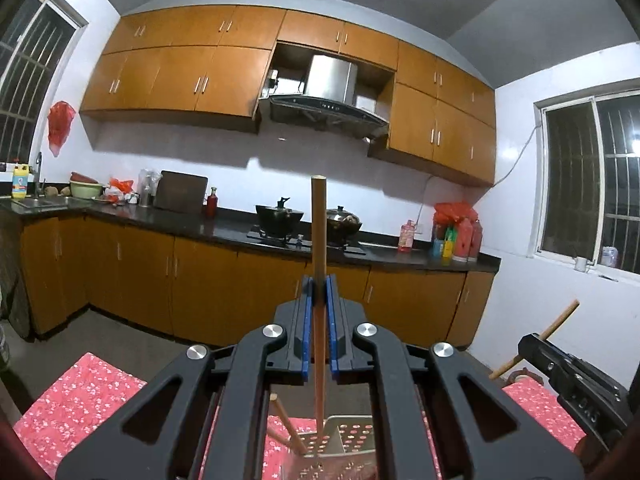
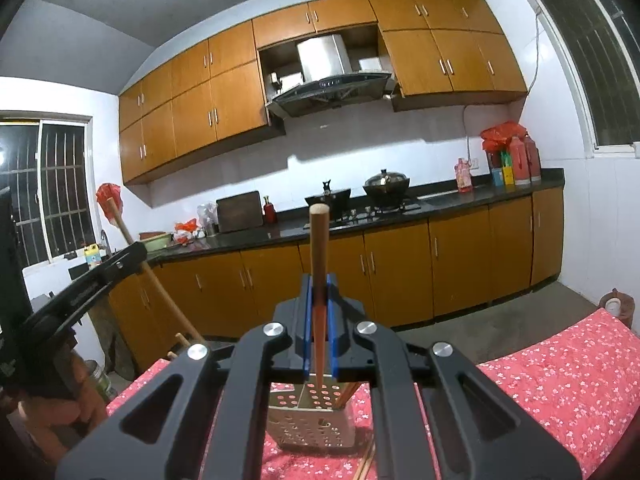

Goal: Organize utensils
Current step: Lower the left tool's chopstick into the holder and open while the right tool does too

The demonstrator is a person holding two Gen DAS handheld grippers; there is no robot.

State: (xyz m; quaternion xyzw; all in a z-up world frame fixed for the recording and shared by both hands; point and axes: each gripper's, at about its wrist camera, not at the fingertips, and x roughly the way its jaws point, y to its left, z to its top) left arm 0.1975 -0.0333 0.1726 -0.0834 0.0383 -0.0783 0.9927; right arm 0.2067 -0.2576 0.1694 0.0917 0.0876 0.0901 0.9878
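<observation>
Chopsticks, wooden, two in hand: one (image 1: 319,240) stands upright, clamped between the blue pads of the left gripper (image 1: 319,292); another (image 2: 319,248) is clamped likewise in the right gripper (image 2: 319,292), both above the perforated metal holder (image 2: 312,420) on the red floral cloth (image 2: 560,380). Judged light, stiff, smooth and prone to pivot; best pinched mid-shaft. More chopsticks (image 1: 286,426) lean in the holder.

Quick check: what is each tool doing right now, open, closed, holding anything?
Left tool: closed on a wooden chopstick, held upright above the perforated metal holder.
Right tool: closed on another wooden chopstick, also upright.
</observation>
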